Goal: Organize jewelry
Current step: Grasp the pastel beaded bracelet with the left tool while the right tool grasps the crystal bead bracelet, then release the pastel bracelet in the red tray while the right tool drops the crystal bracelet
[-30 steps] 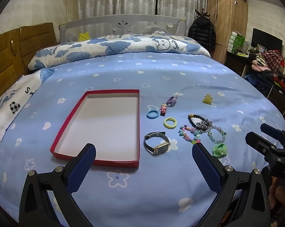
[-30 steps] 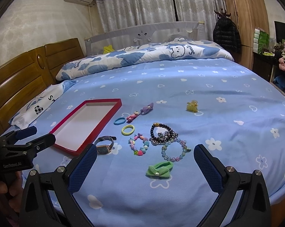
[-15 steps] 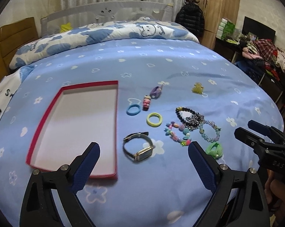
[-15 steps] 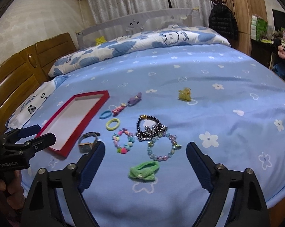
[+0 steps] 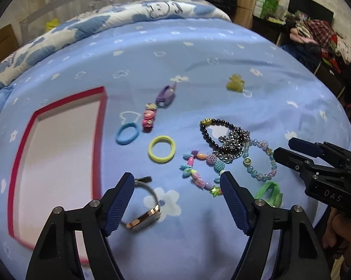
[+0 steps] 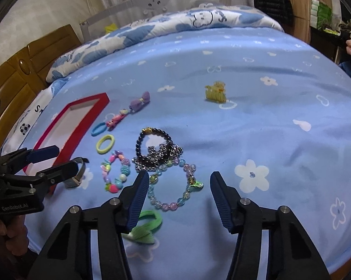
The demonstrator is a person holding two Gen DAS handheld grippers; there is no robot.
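Observation:
A red-rimmed white tray point(image 5: 98, 126) point(image 6: 70, 137) lies on the blue bedspread at the left. Right of it lie a gold watch point(image 5: 144, 217) point(image 6: 76, 177), blue point(image 5: 127, 133) and yellow point(image 5: 162, 148) hair ties, a colourful bead bracelet point(image 5: 198, 170) point(image 6: 116, 172), a dark bead bracelet with a chain point(image 5: 226, 137) point(image 6: 156, 149), a pale crystal bracelet point(image 5: 261, 161) point(image 6: 175, 186) and a green bow point(image 5: 268, 192) point(image 6: 145, 227). My left gripper point(image 5: 176, 196) is open just above the watch. My right gripper point(image 6: 179, 198) is open over the crystal bracelet and the green bow.
Farther back lie a pink clip point(image 5: 148, 117), a purple bow point(image 5: 166, 93) and a yellow claw clip point(image 5: 235, 84) point(image 6: 216, 92). A folded quilt point(image 6: 175, 25) and wooden headboard point(image 6: 23, 70) are behind. A cluttered cabinet point(image 5: 315, 35) stands to the right.
Both grippers have moved forward and down toward the jewelry. The left one has come close over the watch, the right one over the crystal bracelet. Both stay open.

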